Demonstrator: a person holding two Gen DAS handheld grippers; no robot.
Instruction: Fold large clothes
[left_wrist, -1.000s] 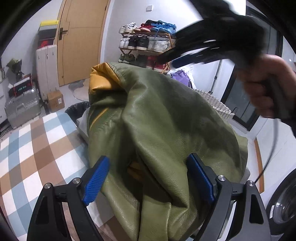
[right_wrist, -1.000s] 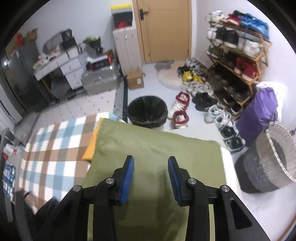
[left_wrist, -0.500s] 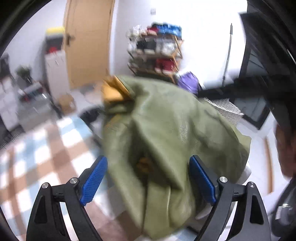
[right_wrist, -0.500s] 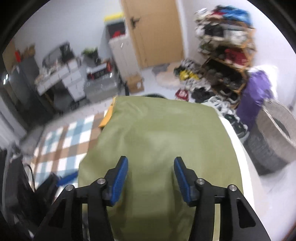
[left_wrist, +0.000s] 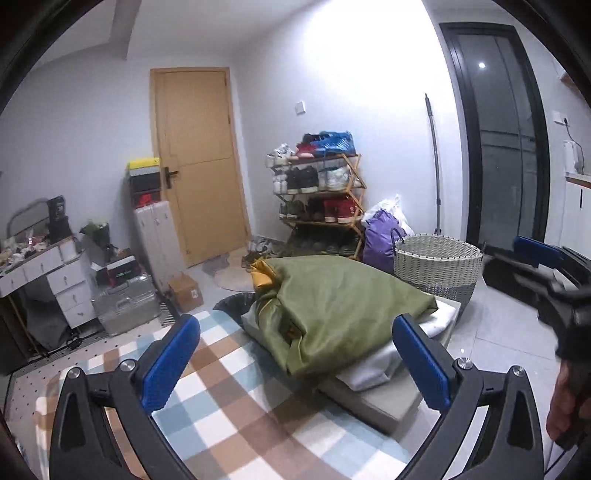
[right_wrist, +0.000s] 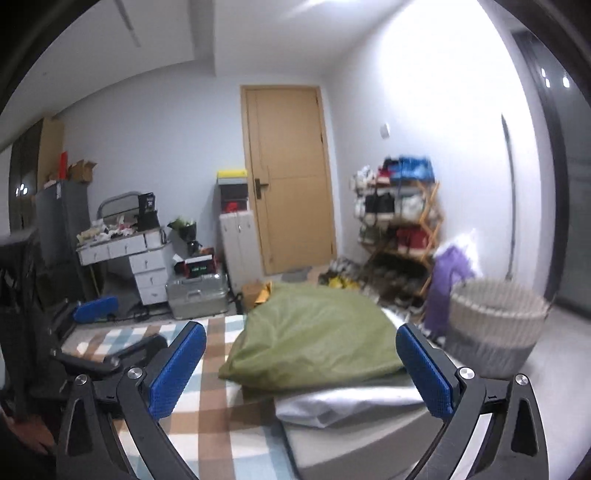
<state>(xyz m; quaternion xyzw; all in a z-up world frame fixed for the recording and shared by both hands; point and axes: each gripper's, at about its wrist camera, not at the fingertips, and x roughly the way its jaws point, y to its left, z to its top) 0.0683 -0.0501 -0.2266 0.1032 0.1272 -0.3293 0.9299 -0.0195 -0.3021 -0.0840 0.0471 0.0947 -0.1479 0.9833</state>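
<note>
While both claws spread wider with nothing between, no writing reads on the green jacket (left_wrist: 343, 306).

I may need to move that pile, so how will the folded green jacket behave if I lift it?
The green jacket will probably flop: its folds already sag. Its leathery look suggests some weight and slipperiness, so the top fold may slide off the white clothes beneath.
</note>
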